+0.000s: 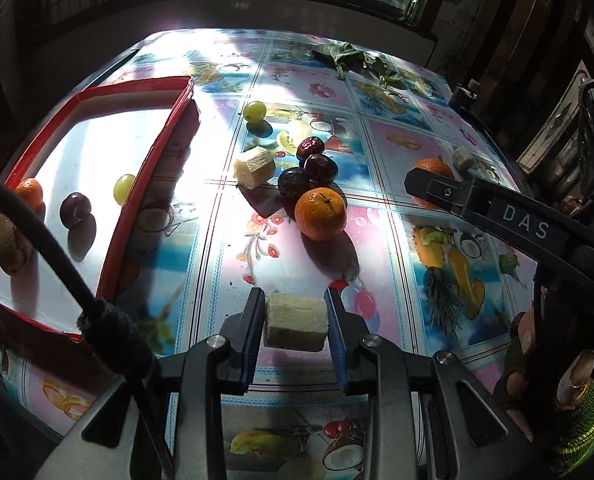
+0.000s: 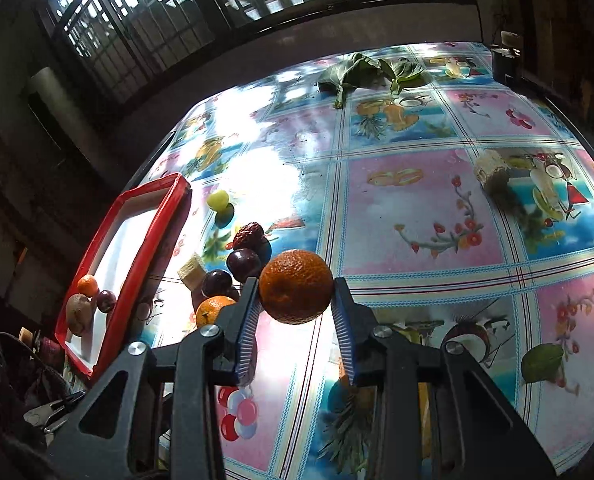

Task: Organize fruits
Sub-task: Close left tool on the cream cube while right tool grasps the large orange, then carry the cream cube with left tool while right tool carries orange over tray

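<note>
Pale and fibrous, a cut sugarcane piece (image 1: 295, 326) is sitting between the pads of the left gripper (image 1: 295, 330), whose jaws are closing narrowly on its two flat sides. The right gripper (image 2: 295, 308) is holding a dark orange mandarin (image 2: 295, 286) out near its fingertips, jaws pressing on either side of it.

That mandarin is round and glossy, and being held only at the tips it is likely to roll out if the grip slackens or the gripper tilts on the way left. The cane piece is looking firmer, though it could twist between its pads.

Off to the left, the red-rimmed tray (image 1: 145, 160) is carrying a small mandarin (image 1: 29, 193), a dark plum (image 1: 75, 210), a green grape (image 1: 124, 189) and a brown kiwi (image 1: 11, 246) at its near end. Loose fruit is waiting on the patterned tablecloth (image 1: 389, 144): another grape (image 1: 254, 111), a red date (image 1: 310, 148), two plums (image 1: 307, 176), a second cane piece (image 1: 253, 168), a bright mandarin (image 1: 321, 213), and a third cane piece (image 2: 493, 174) far right.
</note>
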Demonstrator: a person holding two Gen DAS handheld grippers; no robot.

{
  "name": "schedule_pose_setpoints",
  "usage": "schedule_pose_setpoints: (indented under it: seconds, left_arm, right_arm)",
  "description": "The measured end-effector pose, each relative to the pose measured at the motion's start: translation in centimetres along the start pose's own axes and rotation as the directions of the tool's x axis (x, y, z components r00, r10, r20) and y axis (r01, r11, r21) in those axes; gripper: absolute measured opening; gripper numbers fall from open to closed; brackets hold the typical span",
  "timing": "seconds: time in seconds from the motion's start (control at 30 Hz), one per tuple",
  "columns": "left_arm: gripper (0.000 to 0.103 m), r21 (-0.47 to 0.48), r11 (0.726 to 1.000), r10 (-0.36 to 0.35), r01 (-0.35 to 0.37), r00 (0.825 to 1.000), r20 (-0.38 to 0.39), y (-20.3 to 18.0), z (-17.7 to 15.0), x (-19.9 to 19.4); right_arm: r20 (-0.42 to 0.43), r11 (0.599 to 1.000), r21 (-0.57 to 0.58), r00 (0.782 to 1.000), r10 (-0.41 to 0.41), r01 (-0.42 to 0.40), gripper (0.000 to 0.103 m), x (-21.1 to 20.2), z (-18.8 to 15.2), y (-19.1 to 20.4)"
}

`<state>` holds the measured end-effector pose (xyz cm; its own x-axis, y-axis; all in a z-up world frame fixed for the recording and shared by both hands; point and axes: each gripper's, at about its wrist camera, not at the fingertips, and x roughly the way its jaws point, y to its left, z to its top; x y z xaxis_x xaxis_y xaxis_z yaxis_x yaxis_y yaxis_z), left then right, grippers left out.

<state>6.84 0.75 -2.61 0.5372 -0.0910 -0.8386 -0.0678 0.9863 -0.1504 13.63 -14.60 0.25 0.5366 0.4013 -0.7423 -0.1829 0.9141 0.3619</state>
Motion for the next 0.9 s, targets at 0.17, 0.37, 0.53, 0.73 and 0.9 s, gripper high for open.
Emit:
schedule_pose_setpoints:
  seconds: [0.17,0.37,0.53,0.73,0.9]
  left_arm:
    - [0.029,-0.024,0.993,0.114,-0.113,0.993,0.029,0.6,0.2,-1.1]
    - [0.029,-0.060,0.980,0.194,-0.190,0.979,0.061,2.1,0.5,-2.4]
    - [0.029,-0.101,0.972,0.222,-0.214,0.973,0.070,3.9,0.6,-3.1]
    - [0.029,-0.131,0.963,0.249,-0.237,0.965,0.083,5.4,0.8,-3.7]
    - [0.029,-0.153,0.957,0.261,-0.246,0.961,0.088,6.6,1.2,-4.0]
  right_arm:
    - [0.010,1.000,0.010,1.000,0.027,-0.027,0.038,-2.0,-1.5,0.5]
    - [0.011,0.998,-0.003,0.998,0.055,-0.055,0.038,-3.0,-2.4,1.8]
    - [0.007,0.997,-0.026,0.997,0.075,-0.074,0.038,-3.1,-2.7,3.3]
    - [-0.005,0.995,-0.054,0.996,0.089,-0.089,0.038,-2.8,-2.8,4.9]
    - [-0.018,0.992,-0.077,0.995,0.097,-0.098,0.038,-2.3,-2.8,6.2]
